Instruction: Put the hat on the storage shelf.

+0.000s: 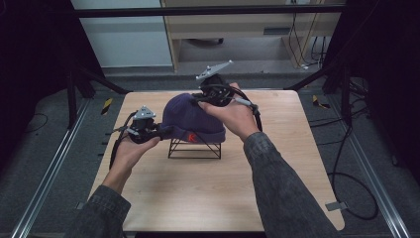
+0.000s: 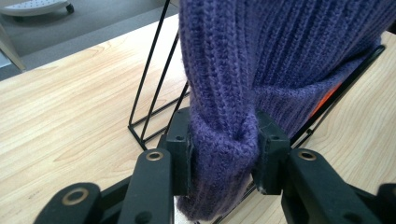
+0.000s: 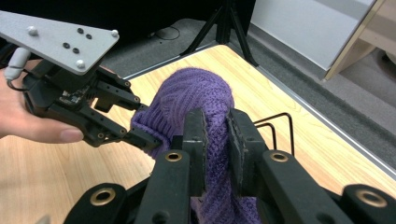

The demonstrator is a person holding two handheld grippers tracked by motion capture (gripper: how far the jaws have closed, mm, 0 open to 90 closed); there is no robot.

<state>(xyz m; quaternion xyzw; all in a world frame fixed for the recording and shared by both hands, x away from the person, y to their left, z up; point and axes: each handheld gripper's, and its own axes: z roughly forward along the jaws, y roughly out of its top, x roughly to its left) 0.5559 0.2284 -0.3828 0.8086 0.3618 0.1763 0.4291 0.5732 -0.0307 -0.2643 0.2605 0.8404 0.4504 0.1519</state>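
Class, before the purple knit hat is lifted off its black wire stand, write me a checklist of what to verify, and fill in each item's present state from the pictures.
1. Left gripper shut on the hat's folded brim: ok, knit bunched between its jaws.
2. Right gripper shut on the hat: ok, a fold of knit is pinched at the far side.
3. The two grips sit on opposite sides of the hat: ok.
4. Hat free of the wire stand: not ok, it is draped over the frame.
5. Knit snagged on a wire: cannot tell, the inside is hidden.
6. Stand flat on the table: ok.
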